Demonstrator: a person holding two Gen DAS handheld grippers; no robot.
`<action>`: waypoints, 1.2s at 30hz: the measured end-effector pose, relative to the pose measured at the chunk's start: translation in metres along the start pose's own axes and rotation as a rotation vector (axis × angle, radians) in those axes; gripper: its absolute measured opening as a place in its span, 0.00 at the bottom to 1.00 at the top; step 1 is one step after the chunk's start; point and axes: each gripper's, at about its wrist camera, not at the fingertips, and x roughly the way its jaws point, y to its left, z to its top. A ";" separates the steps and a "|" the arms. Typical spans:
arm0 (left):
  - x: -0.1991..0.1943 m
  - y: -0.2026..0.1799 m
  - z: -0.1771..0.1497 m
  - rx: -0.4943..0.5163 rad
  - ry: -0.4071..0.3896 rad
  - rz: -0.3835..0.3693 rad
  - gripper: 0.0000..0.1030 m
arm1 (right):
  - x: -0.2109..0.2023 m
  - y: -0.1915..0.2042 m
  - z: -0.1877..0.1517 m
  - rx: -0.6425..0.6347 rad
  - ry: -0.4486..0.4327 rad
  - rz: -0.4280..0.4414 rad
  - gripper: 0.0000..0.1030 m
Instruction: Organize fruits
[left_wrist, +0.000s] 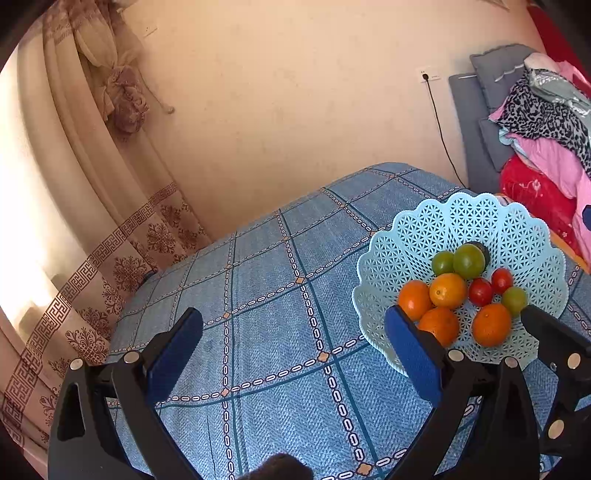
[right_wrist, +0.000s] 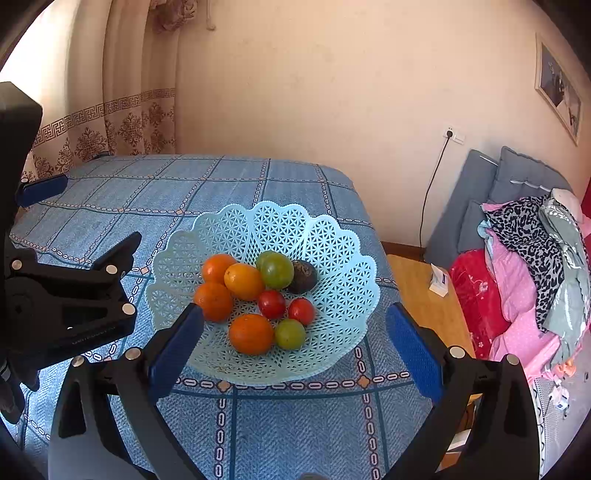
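Observation:
A light blue lattice basket (right_wrist: 332, 236) stands on the blue checked tablecloth (right_wrist: 295, 424). It holds several oranges (right_wrist: 251, 334), two red tomatoes (right_wrist: 271, 304), green fruits (right_wrist: 277, 271) and one dark fruit (right_wrist: 304, 275). My right gripper (right_wrist: 293, 347) is open and empty, just in front of the basket, fingers astride its near rim. My left gripper (left_wrist: 293, 343) is open and empty over bare cloth, left of the basket (left_wrist: 461, 221); it also shows at the left in the right wrist view (right_wrist: 79, 221). The fruits (left_wrist: 447, 290) show in the left wrist view.
The table's far edge meets a beige wall (right_wrist: 332, 92) and a patterned curtain (left_wrist: 110, 258). Right of the table are a wooden stand (right_wrist: 428, 295), grey cushions (right_wrist: 517, 177) and a pile of pink and red bedding (right_wrist: 517, 288). A cable (right_wrist: 428, 206) hangs from a wall socket.

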 end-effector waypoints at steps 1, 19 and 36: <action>0.000 0.000 0.000 0.000 0.000 0.001 0.95 | 0.000 0.000 0.000 0.002 0.001 -0.002 0.97; -0.001 -0.007 0.001 0.025 -0.010 0.002 0.95 | 0.002 -0.004 0.000 0.004 0.005 -0.017 0.97; 0.002 -0.001 -0.003 0.000 0.011 0.003 0.95 | 0.001 -0.001 0.001 -0.001 0.003 -0.012 0.97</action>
